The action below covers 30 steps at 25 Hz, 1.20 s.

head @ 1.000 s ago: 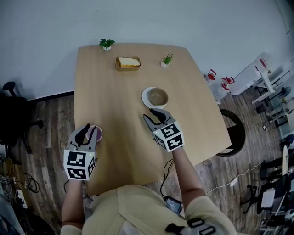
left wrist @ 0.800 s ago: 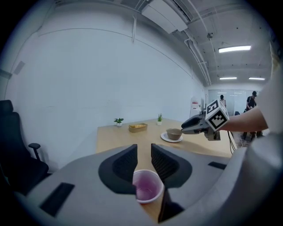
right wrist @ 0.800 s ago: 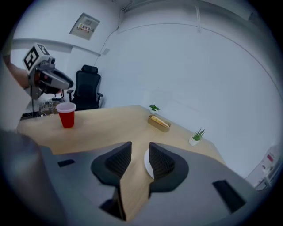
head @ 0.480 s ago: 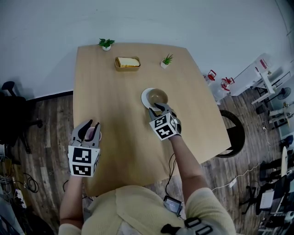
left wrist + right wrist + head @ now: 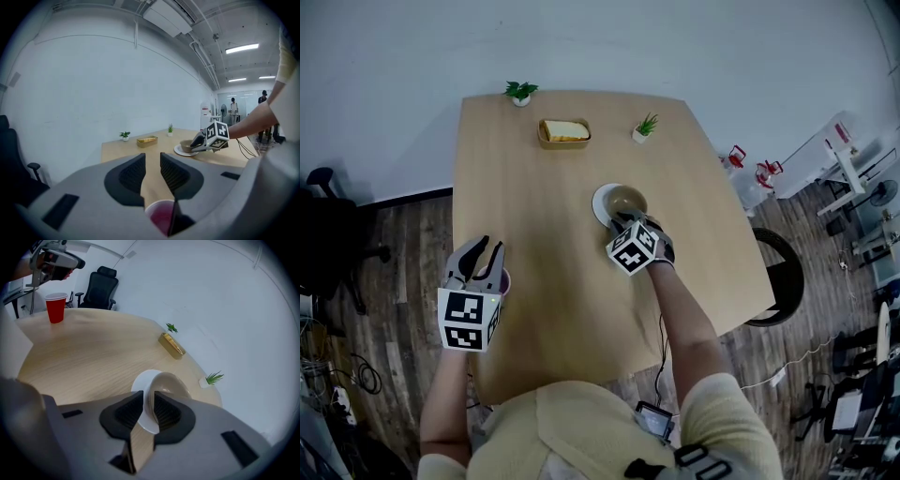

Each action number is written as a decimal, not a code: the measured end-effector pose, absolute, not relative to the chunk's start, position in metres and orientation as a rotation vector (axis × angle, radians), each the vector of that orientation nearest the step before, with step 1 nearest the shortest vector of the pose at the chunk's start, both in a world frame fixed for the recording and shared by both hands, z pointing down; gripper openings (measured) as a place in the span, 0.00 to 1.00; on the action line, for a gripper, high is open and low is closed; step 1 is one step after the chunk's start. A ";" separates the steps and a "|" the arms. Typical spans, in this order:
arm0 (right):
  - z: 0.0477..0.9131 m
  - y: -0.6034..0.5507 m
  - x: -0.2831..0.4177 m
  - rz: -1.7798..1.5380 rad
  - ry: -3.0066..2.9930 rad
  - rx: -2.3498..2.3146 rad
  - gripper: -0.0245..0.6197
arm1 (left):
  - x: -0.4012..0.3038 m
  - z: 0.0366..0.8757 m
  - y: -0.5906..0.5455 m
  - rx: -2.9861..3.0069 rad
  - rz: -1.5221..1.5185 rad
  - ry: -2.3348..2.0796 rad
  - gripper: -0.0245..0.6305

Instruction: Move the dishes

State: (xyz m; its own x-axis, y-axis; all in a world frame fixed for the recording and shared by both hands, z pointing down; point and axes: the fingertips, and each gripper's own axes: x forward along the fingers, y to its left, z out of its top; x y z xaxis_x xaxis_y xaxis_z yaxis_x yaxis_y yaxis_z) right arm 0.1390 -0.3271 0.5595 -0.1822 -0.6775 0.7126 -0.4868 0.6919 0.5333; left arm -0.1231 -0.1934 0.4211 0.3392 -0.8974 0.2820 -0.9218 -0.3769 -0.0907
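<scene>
Your right gripper (image 5: 148, 401) has just been closing, and its jaws now sit tight on the near rim of the bowl (image 5: 172, 383). The bowl rests on a white plate (image 5: 139, 381) toward the right edge of the tabletop (image 5: 544, 244), about halfway along it. You have the bowl by one wall only, so a quick lift could tip it or let it slide out of the pads. If the lower jaw also catches the plate's lip, the plate may drag or flip, since nothing holds it down.

Your left gripper (image 5: 152, 164) has its jaws apart with nothing clamped. It hangs just over the red cup (image 5: 56, 308), which stands by the left edge near the near-left corner. If that hand drifts sideways while you watch the bowl, it could knock the cup off the edge.

There is no brand, label or readable writing anywhere — only the black-and-white square markers on each gripper's cube (image 5: 633, 251).
</scene>
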 end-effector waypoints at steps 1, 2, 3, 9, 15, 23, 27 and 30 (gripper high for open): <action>0.561 -0.328 0.139 -0.219 -1.831 0.906 0.16 | -0.124 0.422 -0.195 2.501 0.436 -1.702 0.20; 0.562 -0.329 0.138 -0.216 -1.827 0.897 0.15 | -0.124 0.422 -0.197 2.501 0.433 -1.702 0.20; 0.564 -0.330 0.138 -0.215 -1.820 0.892 0.14 | -0.125 0.422 -0.198 2.500 0.430 -1.701 0.20; 0.556 -0.328 0.136 -0.244 -1.798 0.903 0.09 | -0.130 0.426 -0.203 2.506 0.454 -1.699 0.20; 0.524 -0.305 0.110 -0.358 -1.870 0.888 0.08 | -0.139 0.433 -0.203 2.475 0.425 -1.704 0.20; 0.511 -0.235 0.052 -0.466 -1.972 0.663 0.08 | -0.142 0.436 -0.199 2.469 0.386 -1.706 0.20; 0.505 -0.198 0.027 -0.490 -2.043 0.539 0.08 | -0.145 0.434 -0.196 2.464 0.361 -1.712 0.20; 0.506 -0.170 0.010 -0.522 -2.077 0.442 0.08 | -0.147 0.434 -0.193 2.457 0.348 -1.712 0.20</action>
